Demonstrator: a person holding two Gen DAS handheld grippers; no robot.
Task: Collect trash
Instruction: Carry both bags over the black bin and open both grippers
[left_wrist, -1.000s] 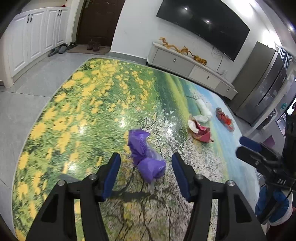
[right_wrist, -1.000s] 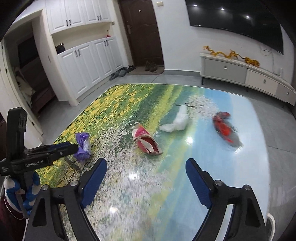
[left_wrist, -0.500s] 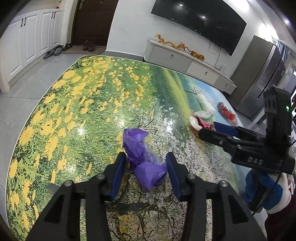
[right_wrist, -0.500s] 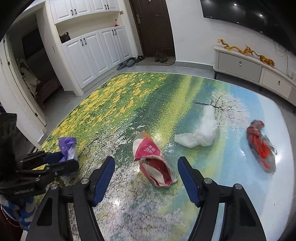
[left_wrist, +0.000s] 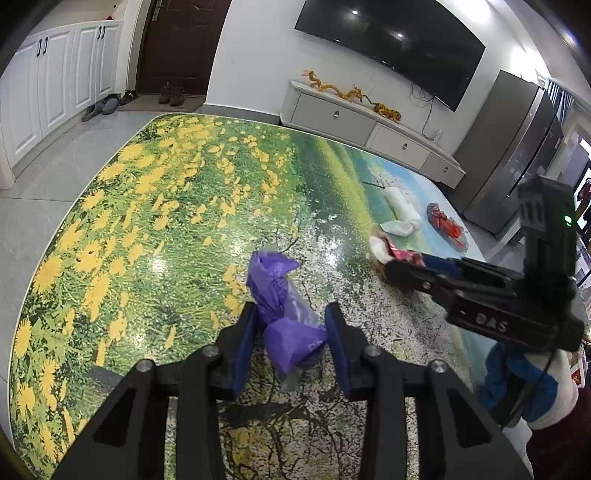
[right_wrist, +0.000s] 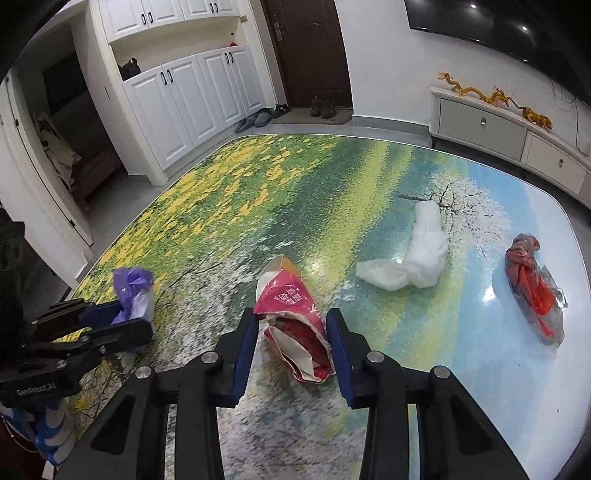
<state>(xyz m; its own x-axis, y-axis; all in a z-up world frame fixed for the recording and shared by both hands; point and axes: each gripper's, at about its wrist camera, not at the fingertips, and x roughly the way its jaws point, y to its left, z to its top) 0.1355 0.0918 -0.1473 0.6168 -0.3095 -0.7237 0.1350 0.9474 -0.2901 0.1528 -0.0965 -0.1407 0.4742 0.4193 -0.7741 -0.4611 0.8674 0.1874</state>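
A crumpled purple plastic bag (left_wrist: 284, 314) lies on the flower-print table (left_wrist: 166, 206). My left gripper (left_wrist: 291, 325) is shut on the purple bag, its blue pads pressing both sides; both also show in the right wrist view, the bag (right_wrist: 133, 291) and the gripper (right_wrist: 122, 321). A torn red and white paper bag (right_wrist: 295, 317) lies on the table between the blue pads of my right gripper (right_wrist: 291, 325), which touch its sides. In the left wrist view the right gripper (left_wrist: 417, 264) covers part of the red bag (left_wrist: 388, 251).
A white plastic bag (right_wrist: 417, 254) and a red bundle in clear plastic (right_wrist: 535, 288) lie further right on the table. A TV cabinet (right_wrist: 498, 129) stands behind, white cupboards (right_wrist: 192, 92) to the left, a fridge (left_wrist: 517, 155) to the far right.
Both grippers moved forward and closed: the left one narrowed onto the purple bag, the right one came up to the red paper bag and closed around it.
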